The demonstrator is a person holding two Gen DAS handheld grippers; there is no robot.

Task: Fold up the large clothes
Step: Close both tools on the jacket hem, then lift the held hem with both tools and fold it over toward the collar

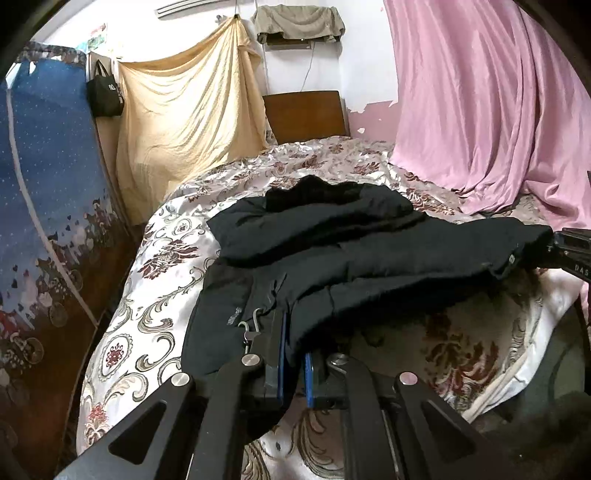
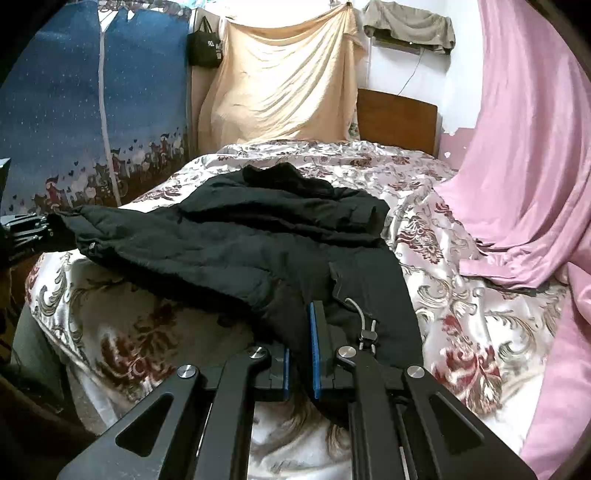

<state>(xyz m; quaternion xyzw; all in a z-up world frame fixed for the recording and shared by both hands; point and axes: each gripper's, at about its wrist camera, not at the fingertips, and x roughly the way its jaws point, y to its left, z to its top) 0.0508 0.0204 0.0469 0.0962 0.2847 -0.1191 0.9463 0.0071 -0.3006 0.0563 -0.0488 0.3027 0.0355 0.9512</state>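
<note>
Garment: a large black padded jacket (image 1: 369,251) is spread across the bed, its dark collar (image 1: 314,192) turned toward the headboard and its hem raised off the bedspread at both near corners
Bed covering: a glossy cream satin bedspread with maroon flowers and grey scrolls (image 1: 155,266) is seen under the jacket and around it on all sides
Left gripper (image 1: 291,354): the black two-finger claw with blue pads is closed on the near hem of the jacket; black cloth is pinched between the pads, and a grey drawstring with a toggle (image 1: 249,328) hangs just beside the left finger
Right gripper (image 2: 301,354): the matching black claw with blue pads is closed on the hem at the other corner; a fold of black cloth is clamped between the pads, and a grey cord with a stopper (image 2: 364,325) lies just beside the right finger
Cross view: in the left wrist view the right gripper is seen at the right edge, against the jacket's far corner; in the right wrist view the left gripper is seen at the left edge, likewise at the cloth
Headboard: a brown wooden panel (image 1: 304,114) stands at the far end of the bed
Hangings: a peach cloth (image 1: 184,103) is draped on the back wall, a pink curtain (image 1: 487,96) falls onto the bed's right side, and a blue starry printed panel (image 1: 48,162) stands to the left
Other: a small black bag (image 1: 105,92) hangs beside the peach cloth, and an olive cloth (image 1: 299,22) is draped high on the wall
</note>
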